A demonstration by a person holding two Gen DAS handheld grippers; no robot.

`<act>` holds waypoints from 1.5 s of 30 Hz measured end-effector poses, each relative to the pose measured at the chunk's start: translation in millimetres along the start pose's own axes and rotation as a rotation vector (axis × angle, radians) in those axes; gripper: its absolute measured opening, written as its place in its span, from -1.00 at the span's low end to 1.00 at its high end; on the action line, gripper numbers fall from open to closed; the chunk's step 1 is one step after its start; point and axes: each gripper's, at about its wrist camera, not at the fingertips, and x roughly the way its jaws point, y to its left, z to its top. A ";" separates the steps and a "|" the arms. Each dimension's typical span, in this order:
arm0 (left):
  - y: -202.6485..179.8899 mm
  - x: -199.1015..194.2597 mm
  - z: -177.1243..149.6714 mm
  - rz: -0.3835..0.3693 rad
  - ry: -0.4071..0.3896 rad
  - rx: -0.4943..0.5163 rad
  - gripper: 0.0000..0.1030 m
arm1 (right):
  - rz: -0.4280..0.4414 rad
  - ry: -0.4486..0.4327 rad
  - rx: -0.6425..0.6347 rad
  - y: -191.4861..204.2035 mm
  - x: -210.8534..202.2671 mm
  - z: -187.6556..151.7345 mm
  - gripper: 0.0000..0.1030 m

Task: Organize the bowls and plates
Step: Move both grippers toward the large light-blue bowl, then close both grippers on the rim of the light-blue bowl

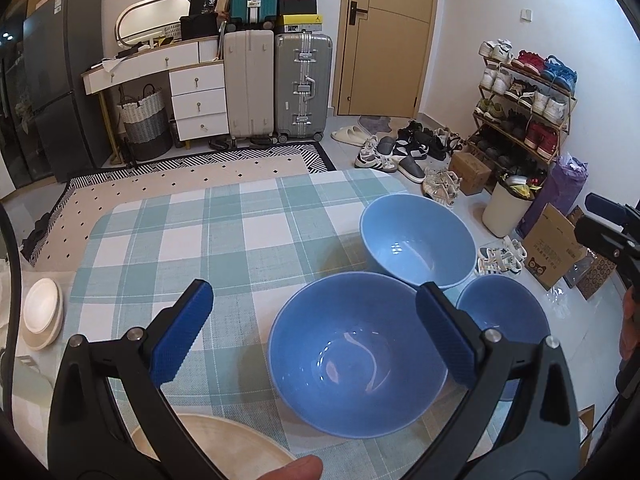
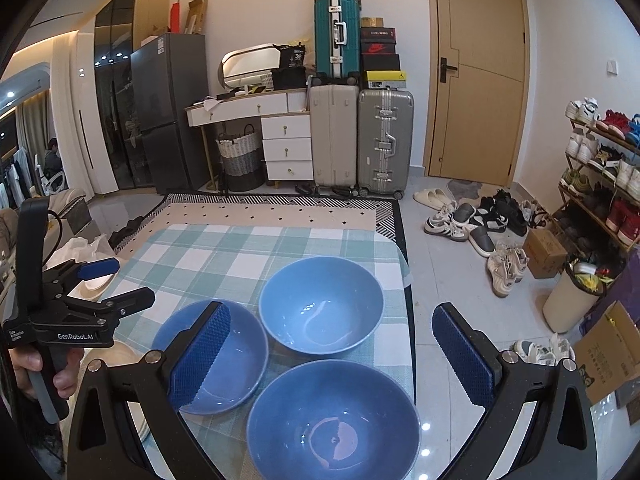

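Three blue bowls stand close together on the checked tablecloth (image 1: 224, 240). In the left wrist view the nearest bowl (image 1: 356, 354) lies between my open left gripper's (image 1: 316, 332) fingers, with a far bowl (image 1: 418, 240) and a right bowl (image 1: 504, 312) behind the right finger. A beige plate (image 1: 224, 440) lies under the left gripper. A stack of white plates (image 1: 40, 314) sits at the table's left edge. In the right wrist view my open, empty right gripper (image 2: 332, 350) hovers above the near bowl (image 2: 334, 420), the left bowl (image 2: 232, 360) and the far bowl (image 2: 322, 306). The left gripper (image 2: 116, 284) shows at left.
The table's right edge drops to a tiled floor with scattered shoes (image 2: 476, 220), a shoe rack (image 1: 524, 100), a bin (image 1: 506, 208) and cardboard boxes (image 1: 556, 248). Suitcases (image 1: 276, 88), a white dresser (image 1: 176, 80) and a door (image 1: 386, 36) stand at the back.
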 end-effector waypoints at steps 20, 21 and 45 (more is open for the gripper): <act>3.8 90.3 23.3 -0.013 0.095 0.014 0.96 | -0.062 0.125 0.060 -29.0 84.1 0.2 0.99; 2.4 94.4 25.6 -0.013 0.099 0.016 0.96 | -0.059 0.129 0.074 -31.7 88.4 -0.1 0.99; -41.8 196.2 43.9 -0.075 0.227 0.053 0.92 | -0.009 0.303 0.200 -69.4 182.0 -17.6 0.64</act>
